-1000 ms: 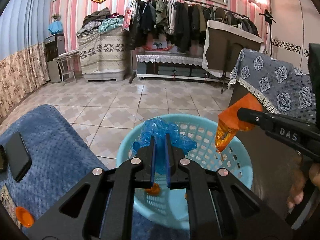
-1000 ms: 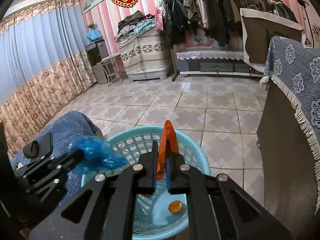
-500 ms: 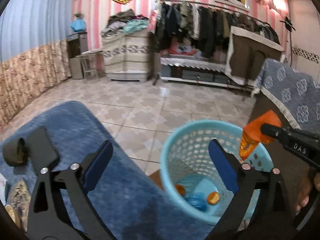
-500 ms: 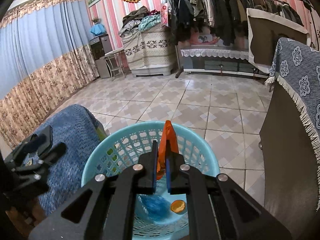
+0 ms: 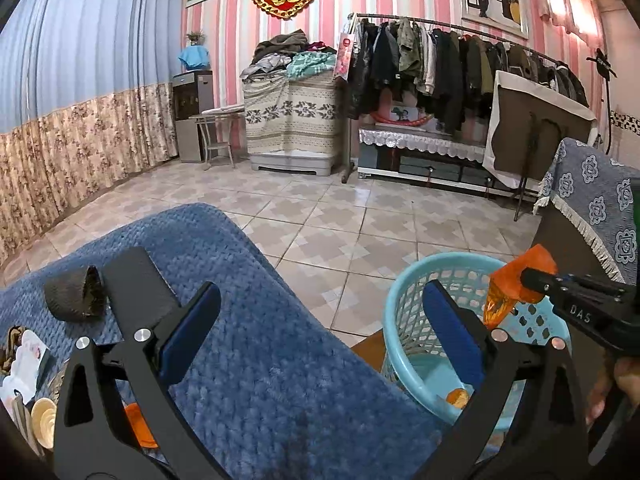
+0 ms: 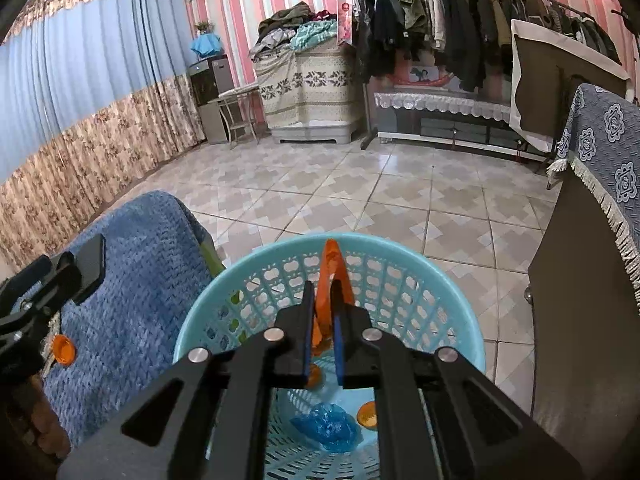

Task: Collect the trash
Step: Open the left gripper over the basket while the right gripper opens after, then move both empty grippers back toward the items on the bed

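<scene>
Since the earlier frame the left gripper [image 5: 320,328] had dropped the blue bag [image 6: 326,432] into the basket [image 6: 460,320] and swung aside, fingers wide apart. Right gripper [image 6: 322,316] fingers were parting around the orange wrapper [image 6: 329,264] above the basket; release should follow

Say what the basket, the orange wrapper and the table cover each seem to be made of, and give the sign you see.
Basket: moulded plastic, light blue, slightly glossy; its wall is a rigid lattice of cut-out holes.
Orange wrapper: thin plastic film, likely; translucent and creased between the right gripper's opening jaws.
Table cover: woven or knitted fabric, blue, matt; a bumpy, waffle-like texture that drapes over the edge.
</scene>
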Demonstrator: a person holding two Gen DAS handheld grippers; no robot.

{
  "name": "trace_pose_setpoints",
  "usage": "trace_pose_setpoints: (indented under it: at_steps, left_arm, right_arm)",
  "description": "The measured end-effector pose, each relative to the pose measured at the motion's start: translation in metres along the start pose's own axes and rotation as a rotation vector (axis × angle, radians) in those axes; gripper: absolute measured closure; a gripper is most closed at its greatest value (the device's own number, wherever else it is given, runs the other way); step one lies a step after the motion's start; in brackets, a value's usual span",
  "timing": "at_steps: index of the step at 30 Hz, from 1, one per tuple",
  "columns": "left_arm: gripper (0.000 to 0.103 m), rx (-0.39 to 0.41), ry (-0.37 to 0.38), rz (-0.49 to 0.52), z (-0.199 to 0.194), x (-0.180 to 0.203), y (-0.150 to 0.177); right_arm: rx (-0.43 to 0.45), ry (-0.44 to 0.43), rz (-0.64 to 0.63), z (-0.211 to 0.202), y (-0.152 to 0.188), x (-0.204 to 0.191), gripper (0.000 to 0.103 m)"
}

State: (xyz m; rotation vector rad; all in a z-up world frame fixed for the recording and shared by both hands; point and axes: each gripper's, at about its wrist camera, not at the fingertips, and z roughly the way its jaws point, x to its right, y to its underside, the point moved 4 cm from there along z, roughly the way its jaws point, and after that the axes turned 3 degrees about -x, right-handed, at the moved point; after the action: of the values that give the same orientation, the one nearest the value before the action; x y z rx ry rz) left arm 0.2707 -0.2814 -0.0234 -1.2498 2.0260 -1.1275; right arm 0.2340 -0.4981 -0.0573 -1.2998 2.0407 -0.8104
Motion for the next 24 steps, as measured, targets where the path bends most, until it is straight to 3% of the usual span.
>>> trace_pose_setpoints:
  at_steps: [1, 2, 3, 5, 9, 15, 24]
  left_arm:
    - [0.005, -0.003, -0.004, -0.003, 0.0, -0.001, 0.0]
    - [0.005, -0.009, -0.007, -0.008, 0.0, -0.002, 0.001]
    - [0.005, -0.014, -0.01, -0.012, 0.0, -0.004, 0.003]
    - [0.005, -0.017, -0.018, -0.017, -0.001, -0.008, 0.005]
    - [0.005, -0.018, -0.036, -0.027, -0.003, -0.016, 0.007]
    - [0.005, 0.0, -0.051, -0.042, -0.013, -0.027, 0.006]
    - [0.005, 0.024, -0.082, -0.062, -0.037, -0.053, 0.006]
  right_arm:
    - [-0.01, 0.003, 0.001, 0.002, 0.001, 0.0, 0.078]
    - [-0.009, 0.005, 0.004, 0.002, 0.0, 0.003, 0.058]
    - [-0.001, 0.012, 0.006, 0.001, 0.0, 0.003, 0.045]
    - [0.01, 0.012, 0.004, -0.002, -0.001, 0.003, 0.042]
    - [0.032, 0.038, 0.002, -0.008, -0.003, 0.002, 0.016]
    - [0.069, 0.076, -0.033, -0.017, -0.008, -0.005, 0.008]
    - [0.092, 0.074, -0.052, -0.027, -0.013, -0.019, 0.008]
